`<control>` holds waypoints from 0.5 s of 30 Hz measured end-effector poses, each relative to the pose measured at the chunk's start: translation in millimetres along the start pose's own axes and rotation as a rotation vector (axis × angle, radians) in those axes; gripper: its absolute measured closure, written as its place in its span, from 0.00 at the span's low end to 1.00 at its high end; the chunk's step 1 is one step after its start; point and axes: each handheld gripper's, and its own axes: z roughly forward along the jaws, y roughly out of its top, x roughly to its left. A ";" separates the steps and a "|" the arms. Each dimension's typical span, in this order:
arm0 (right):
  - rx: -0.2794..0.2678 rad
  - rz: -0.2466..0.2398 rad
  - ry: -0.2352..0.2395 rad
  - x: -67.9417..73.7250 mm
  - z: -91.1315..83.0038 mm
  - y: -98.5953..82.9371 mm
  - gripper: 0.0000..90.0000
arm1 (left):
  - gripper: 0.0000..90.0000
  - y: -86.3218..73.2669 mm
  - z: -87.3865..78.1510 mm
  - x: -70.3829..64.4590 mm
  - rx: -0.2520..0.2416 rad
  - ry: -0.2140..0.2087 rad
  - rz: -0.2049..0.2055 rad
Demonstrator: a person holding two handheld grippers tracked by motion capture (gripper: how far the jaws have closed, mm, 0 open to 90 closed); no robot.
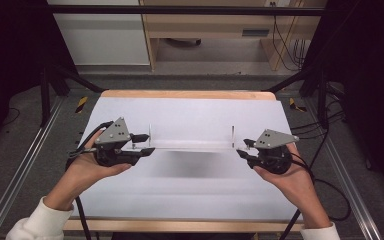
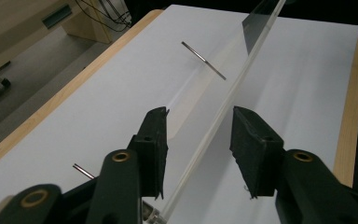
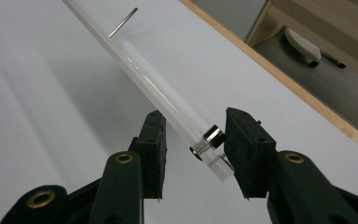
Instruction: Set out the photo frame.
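Note:
A long clear acrylic bar (image 1: 192, 145) lies across the middle of the white table top (image 1: 190, 112), with a thin metal pin (image 1: 150, 133) near its left end and another pin (image 1: 232, 134) near its right end. My left gripper (image 1: 149, 143) is open, one jaw on each side of the bar's left end (image 2: 214, 126), with a gap on both sides. My right gripper (image 1: 242, 148) is open around the right end (image 3: 144, 81), where a small silver cylinder (image 3: 208, 140) sits on the bar close to the right-hand jaw. Whether the bar rests on the table I cannot tell.
The white sheet is bordered by a wooden edge (image 1: 187, 94). Metal rails (image 1: 27, 160) run along both sides of the table. Black cables (image 1: 325, 192) trail from the grippers. Wooden furniture (image 1: 215, 30) stands beyond the far edge.

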 end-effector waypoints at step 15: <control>0.000 0.009 0.002 -6.7 1.8 5.7 0.66 | 0.75 -2.7 9.4 2.4 0.045 0.028 0.063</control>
